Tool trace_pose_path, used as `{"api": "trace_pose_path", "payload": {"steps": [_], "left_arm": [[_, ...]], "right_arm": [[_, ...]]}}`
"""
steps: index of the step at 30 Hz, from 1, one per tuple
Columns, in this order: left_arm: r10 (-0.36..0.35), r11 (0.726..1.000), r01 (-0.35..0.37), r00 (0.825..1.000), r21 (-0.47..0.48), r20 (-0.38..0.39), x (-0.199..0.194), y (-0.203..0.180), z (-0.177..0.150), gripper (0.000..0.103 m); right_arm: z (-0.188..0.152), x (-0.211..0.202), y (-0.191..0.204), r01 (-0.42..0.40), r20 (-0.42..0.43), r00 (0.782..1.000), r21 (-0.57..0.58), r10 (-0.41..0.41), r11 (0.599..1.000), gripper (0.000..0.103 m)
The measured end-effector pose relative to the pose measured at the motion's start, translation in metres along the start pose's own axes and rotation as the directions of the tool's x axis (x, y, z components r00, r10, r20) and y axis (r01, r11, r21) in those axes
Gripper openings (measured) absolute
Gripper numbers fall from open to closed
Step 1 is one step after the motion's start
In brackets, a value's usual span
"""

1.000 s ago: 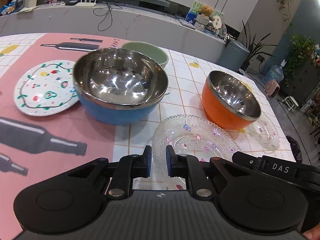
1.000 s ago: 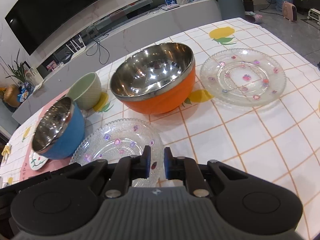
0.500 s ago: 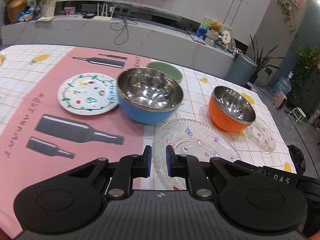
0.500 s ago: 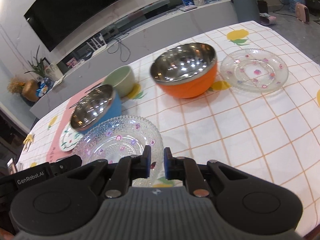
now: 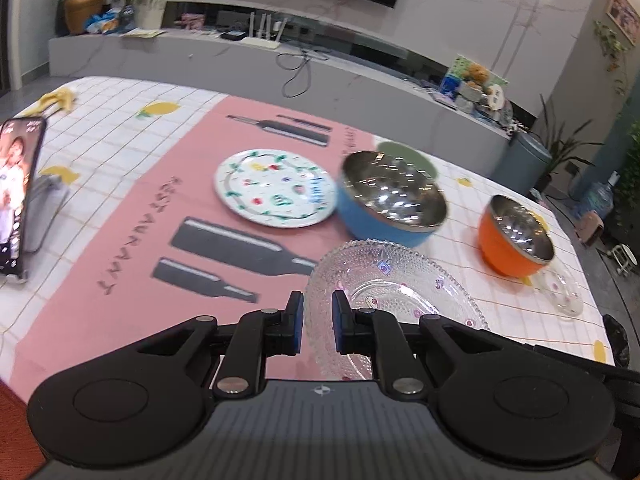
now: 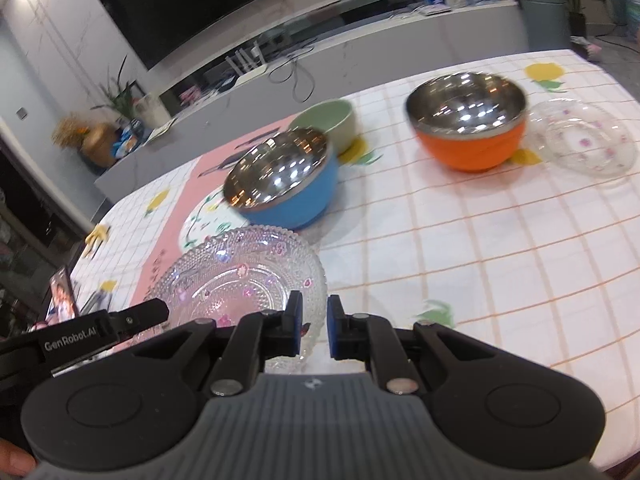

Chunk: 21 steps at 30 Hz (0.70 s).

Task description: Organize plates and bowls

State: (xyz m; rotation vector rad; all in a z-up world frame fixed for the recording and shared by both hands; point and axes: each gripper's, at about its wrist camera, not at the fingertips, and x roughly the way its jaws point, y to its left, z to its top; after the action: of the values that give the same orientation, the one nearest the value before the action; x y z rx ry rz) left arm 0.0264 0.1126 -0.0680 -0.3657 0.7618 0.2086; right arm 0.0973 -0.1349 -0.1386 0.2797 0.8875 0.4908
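A beaded glass plate [image 5: 396, 292] lies nearest me, also in the right wrist view [image 6: 244, 280]. Behind it stand a blue steel-lined bowl [image 5: 390, 200] [image 6: 284, 180], a green bowl [image 5: 408, 156] [image 6: 326, 122], an orange steel-lined bowl [image 5: 516, 236] [image 6: 468, 124], a white painted plate [image 5: 276, 188] [image 6: 202, 216] and a second glass plate [image 5: 562, 292] [image 6: 584, 138]. My left gripper [image 5: 318, 322] and right gripper [image 6: 314, 324] are nearly shut, empty, held above the table's near side over the beaded plate's rim.
A phone on a stand [image 5: 18, 196] is at the left of the table, beside a pink mat [image 5: 132, 220]. A banana peel [image 5: 56, 100] lies at the far left corner. The table edge falls away at the right [image 5: 600, 320].
Both grippers have pulled back and risen; the dishes look smaller and farther. The left view has swung left, bringing the phone into sight. No dish moved.
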Motion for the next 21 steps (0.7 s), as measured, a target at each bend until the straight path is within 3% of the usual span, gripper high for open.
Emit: {"api": "trace_pose_path", "payload": {"steps": [8, 21], "left_arm": [[0.043, 0.998, -0.045, 0.998, -0.037, -0.049, 0.015, 0.029, -0.005, 0.016], [0.063, 0.996, -0.072, 0.988, -0.059, -0.138, 0.040, 0.039, -0.018, 0.016]], "right_arm": [[-0.008, 0.031, 0.017, -0.011, -0.074, 0.997, -0.032, 0.008, 0.999, 0.009], [-0.015, 0.059, 0.012, 0.020, -0.162, 0.986, -0.038, -0.026, 0.999, 0.007]]}}
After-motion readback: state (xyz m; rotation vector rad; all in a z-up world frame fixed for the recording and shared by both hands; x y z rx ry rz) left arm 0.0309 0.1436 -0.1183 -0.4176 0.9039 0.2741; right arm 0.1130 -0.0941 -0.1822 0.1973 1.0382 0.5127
